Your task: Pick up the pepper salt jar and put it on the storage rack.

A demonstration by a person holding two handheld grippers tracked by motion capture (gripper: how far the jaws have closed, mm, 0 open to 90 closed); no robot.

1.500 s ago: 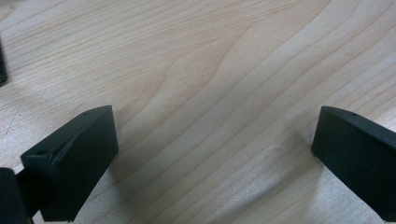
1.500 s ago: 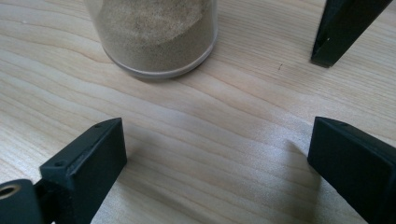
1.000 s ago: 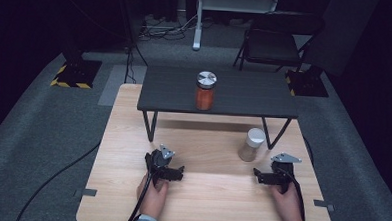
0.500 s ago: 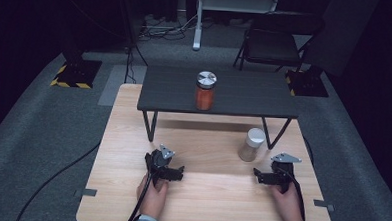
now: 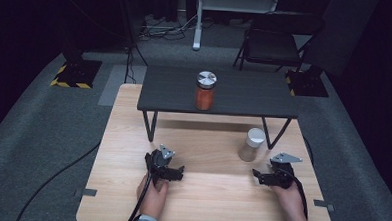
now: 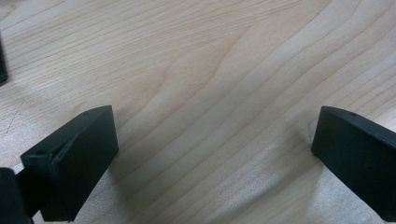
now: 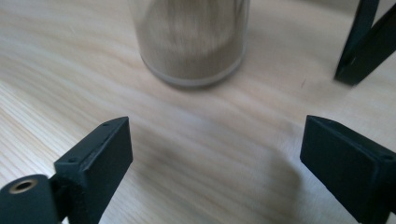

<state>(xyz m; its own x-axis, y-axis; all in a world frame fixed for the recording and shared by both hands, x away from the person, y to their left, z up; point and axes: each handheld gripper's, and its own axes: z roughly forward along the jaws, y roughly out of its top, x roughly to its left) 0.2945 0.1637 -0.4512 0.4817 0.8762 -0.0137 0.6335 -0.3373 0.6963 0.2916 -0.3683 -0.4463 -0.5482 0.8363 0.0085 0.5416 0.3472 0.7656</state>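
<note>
Two grippers low over my desk, both spread with nothing between the jaws.

My right gripper has just been narrowing a little yet stays wide apart, and the pale jar stands upright just ahead of it, near the small black table's leg. My left gripper faces bare wood, well apart from that jar.
</note>
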